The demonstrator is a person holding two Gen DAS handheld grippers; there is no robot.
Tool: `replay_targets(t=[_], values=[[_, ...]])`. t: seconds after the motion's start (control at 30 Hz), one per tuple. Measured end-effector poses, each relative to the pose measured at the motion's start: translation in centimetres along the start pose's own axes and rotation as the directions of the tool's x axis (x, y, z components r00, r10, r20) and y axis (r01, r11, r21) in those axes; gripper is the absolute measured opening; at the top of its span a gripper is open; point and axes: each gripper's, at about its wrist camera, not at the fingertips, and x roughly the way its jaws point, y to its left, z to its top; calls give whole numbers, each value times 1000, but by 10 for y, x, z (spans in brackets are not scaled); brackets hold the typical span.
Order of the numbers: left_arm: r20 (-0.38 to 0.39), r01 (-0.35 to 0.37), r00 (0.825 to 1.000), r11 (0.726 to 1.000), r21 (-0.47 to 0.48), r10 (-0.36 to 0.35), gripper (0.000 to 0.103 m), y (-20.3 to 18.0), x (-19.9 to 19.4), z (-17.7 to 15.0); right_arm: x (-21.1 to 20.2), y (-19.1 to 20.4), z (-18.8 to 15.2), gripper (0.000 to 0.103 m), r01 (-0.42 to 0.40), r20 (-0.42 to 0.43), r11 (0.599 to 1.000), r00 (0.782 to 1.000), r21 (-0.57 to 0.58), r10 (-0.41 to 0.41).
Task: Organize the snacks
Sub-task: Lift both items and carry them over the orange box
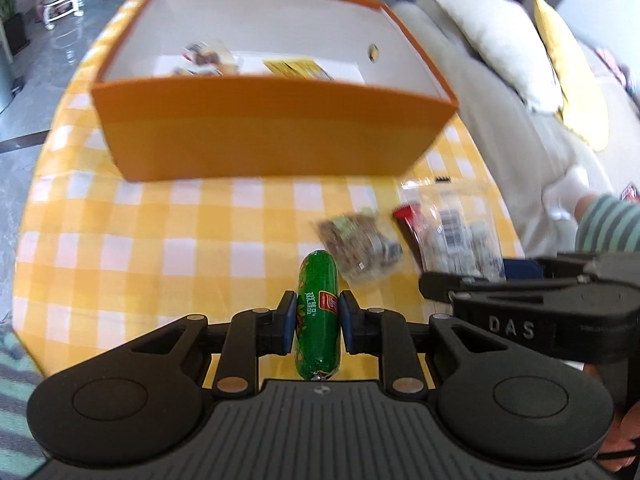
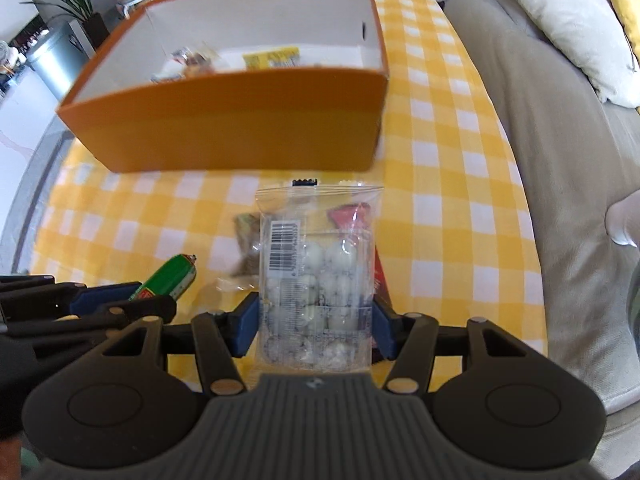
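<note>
The left gripper (image 1: 318,322) pinches a green sausage stick (image 1: 318,316) between its pads while the right gripper (image 2: 316,322) clamps a clear bag of white candies (image 2: 318,276), the orange box (image 1: 276,128) lying ahead of both.

Green sausage stick (image 1: 318,316): pinched lengthwise between blue pads. Clear bag of white balls (image 2: 316,276): upright, barcode facing, likewise clamped. Brown-green snack pack (image 1: 360,246) and red-wrapped bar (image 1: 410,222): flat on checked cloth. Orange box (image 1: 276,128): open, white inside, holding a yellow packet (image 1: 296,67) and a blurred wrapper (image 1: 208,58).
</note>
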Motion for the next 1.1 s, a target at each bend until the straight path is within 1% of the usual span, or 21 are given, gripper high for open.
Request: replay_targets(t=[0.27, 0.43, 0.5, 0.67, 0.83, 1.0, 1.1], values=[[91, 26, 996, 998, -65, -20, 24, 15, -32, 26, -27, 6, 13, 55, -100, 57, 995, 993, -2, 100], [145, 34, 989, 996, -78, -23, 24, 16, -48, 47, -48, 5, 27, 55, -168, 91, 986, 981, -24, 169], [166, 33, 986, 996, -77, -20, 24, 16, -54, 55, -57, 5, 35, 55, -183, 105, 982, 977, -44, 186], [215, 41, 976, 997, -72, -25, 24, 11, -64, 80, -77, 1, 63, 55, -198, 143, 975, 967, -99, 211], [249, 33, 968, 998, -49, -20, 24, 3, -67, 110, -84, -4, 96, 55, -204, 159, 968, 961, -145, 226], [267, -8, 964, 1000, -16, 12, 24, -5, -57, 143, -80, -2, 132, 55, -188, 186, 958, 955, -217, 230], [261, -56, 964, 998, 10, 51, 24, -8, -45, 160, -68, -5, 156, 55, -158, 194, 957, 959, -244, 208]])
